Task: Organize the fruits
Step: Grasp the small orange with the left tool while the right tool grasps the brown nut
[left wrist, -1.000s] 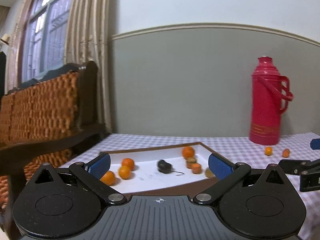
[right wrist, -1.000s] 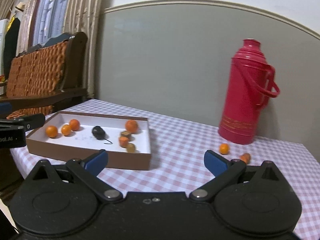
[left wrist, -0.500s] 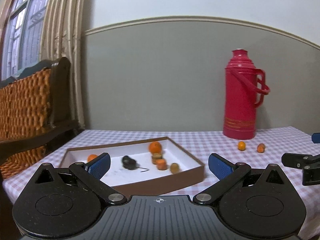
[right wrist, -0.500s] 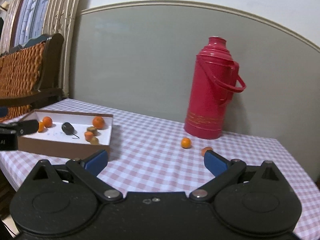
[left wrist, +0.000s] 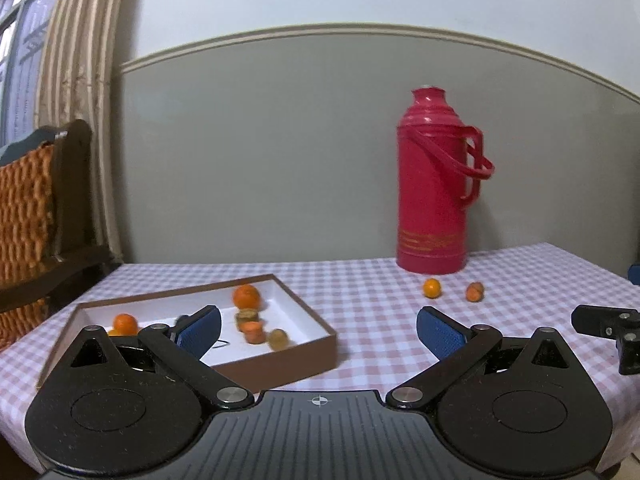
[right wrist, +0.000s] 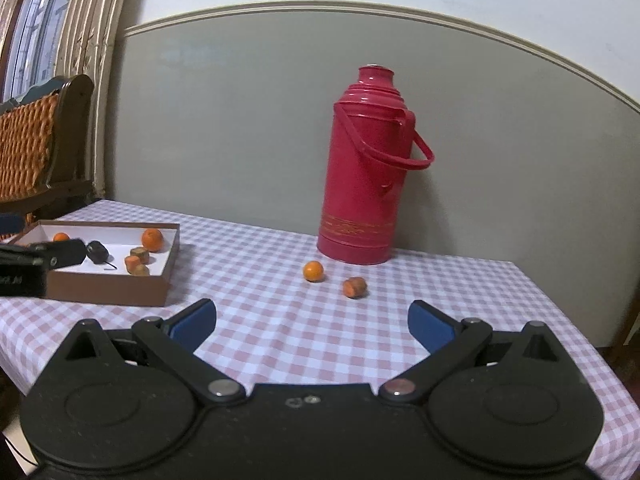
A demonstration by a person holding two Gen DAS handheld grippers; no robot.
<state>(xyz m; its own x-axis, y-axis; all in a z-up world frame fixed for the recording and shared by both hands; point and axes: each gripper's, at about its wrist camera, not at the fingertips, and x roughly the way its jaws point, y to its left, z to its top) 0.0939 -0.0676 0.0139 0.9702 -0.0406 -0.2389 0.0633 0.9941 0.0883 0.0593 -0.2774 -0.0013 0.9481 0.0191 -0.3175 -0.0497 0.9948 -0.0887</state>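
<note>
A brown box (left wrist: 280, 362) (right wrist: 108, 290) with a white inside lies on the left of the checked table and holds several small orange fruits and a dark one (right wrist: 97, 251). Two loose fruits lie in front of the flask: a round orange one (left wrist: 432, 287) (right wrist: 313, 271) and a browner orange one (left wrist: 475, 291) (right wrist: 354, 287). My left gripper (left wrist: 318, 330) is open, empty, hanging over the box's right front corner. My right gripper (right wrist: 312, 322) is open, empty, near the table's front, with both loose fruits ahead of it.
A tall red flask (left wrist: 434, 184) (right wrist: 366, 164) stands against the grey wall behind the loose fruits. A wicker-backed wooden chair (left wrist: 36, 216) (right wrist: 36, 148) sits at the left by a curtain. The table's right edge (right wrist: 560, 308) drops off beyond the fruits.
Both grippers have swung to the right: the box slid left in each view, and the flask and two loose fruits moved toward the middle. Both stayed open.
</note>
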